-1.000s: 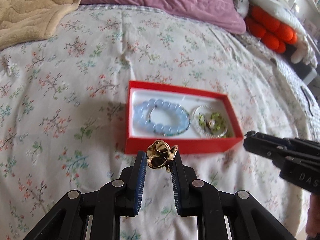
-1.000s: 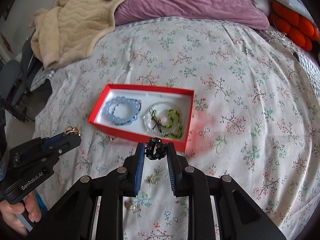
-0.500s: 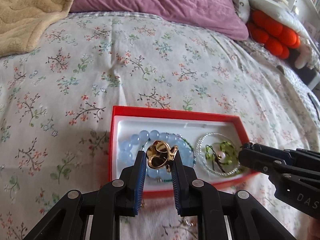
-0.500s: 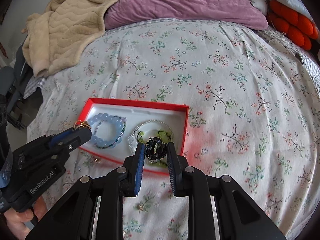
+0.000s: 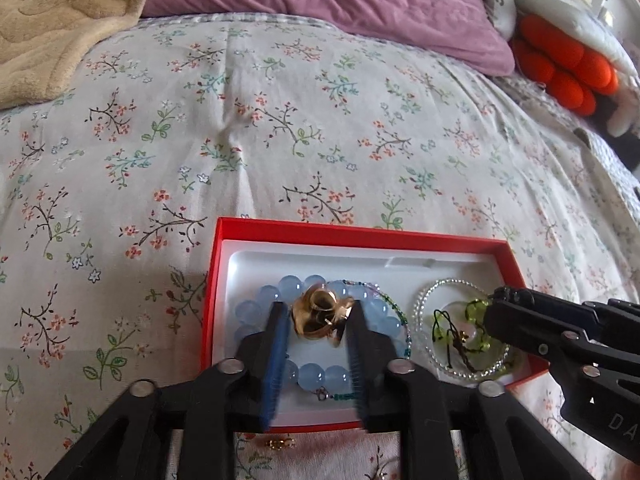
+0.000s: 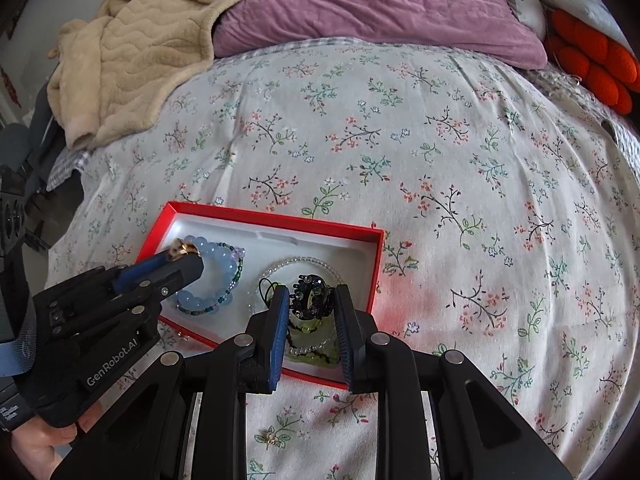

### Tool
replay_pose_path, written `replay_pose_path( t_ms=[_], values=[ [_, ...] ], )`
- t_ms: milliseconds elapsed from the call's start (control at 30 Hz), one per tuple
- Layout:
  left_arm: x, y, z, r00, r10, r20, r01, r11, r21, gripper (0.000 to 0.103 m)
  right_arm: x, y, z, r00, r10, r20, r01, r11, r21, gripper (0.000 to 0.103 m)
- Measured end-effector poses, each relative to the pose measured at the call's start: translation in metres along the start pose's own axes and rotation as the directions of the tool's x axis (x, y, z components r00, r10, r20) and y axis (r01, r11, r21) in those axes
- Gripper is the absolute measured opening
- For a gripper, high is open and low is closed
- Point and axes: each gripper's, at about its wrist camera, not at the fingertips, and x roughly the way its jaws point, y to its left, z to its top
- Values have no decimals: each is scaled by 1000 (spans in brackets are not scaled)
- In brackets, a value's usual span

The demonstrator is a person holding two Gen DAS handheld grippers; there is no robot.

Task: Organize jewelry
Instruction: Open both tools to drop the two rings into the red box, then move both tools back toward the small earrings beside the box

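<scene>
A red box [image 5: 360, 234] with a white liner lies on the floral bedspread; it also shows in the right wrist view [image 6: 276, 220]. In it lie a blue bead bracelet [image 5: 256, 310] and a clear bead bracelet with green beads [image 5: 452, 328]. My left gripper [image 5: 318, 318] is shut on a gold ring [image 5: 320, 312], held over the blue bracelet [image 6: 224, 264]. My right gripper [image 6: 310, 300] is shut on a black ring [image 6: 310, 298], held over the clear bracelet [image 6: 280, 268].
Small gold pieces lie on the bedspread in front of the box [image 5: 280, 445] [image 6: 270, 438]. A beige blanket [image 6: 132, 52], a purple pillow [image 6: 380, 4] and orange cushions [image 6: 592, 64] sit at the far side of the bed.
Both grippers have moved forward with their rings, from in front of the box to over its inside. The rings stay gripped.
</scene>
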Motion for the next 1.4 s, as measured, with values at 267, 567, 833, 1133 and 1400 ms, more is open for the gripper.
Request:
replay_pose_path(
  t_ms=[267, 567, 833, 1133, 1400],
  values=[
    [-14, -3, 0, 999, 34, 12, -34, 999, 29, 52, -12, -1, -1, 1000, 11, 7, -11, 1000, -1, 47],
    [-50, -2, -15, 996, 87, 15, -88, 993, 79, 77, -40, -6, -10, 999, -11, 34, 11, 1000, 1, 58],
    [-75, 13, -33, 994, 106, -18, -105, 993, 60, 90, -59, -7, -29, 999, -37, 12, 36, 999, 23, 62],
    [-83, 30, -58, 985, 139, -104, -137, 990, 29, 93, -67, -3, -54, 997, -46, -62, 48, 999, 23, 65],
    [-88, 42, -79, 979, 143, -147, -141, 990, 25, 94, -70, -2, -73, 993, -73, -90, 74, 997, -2, 65]
  ],
)
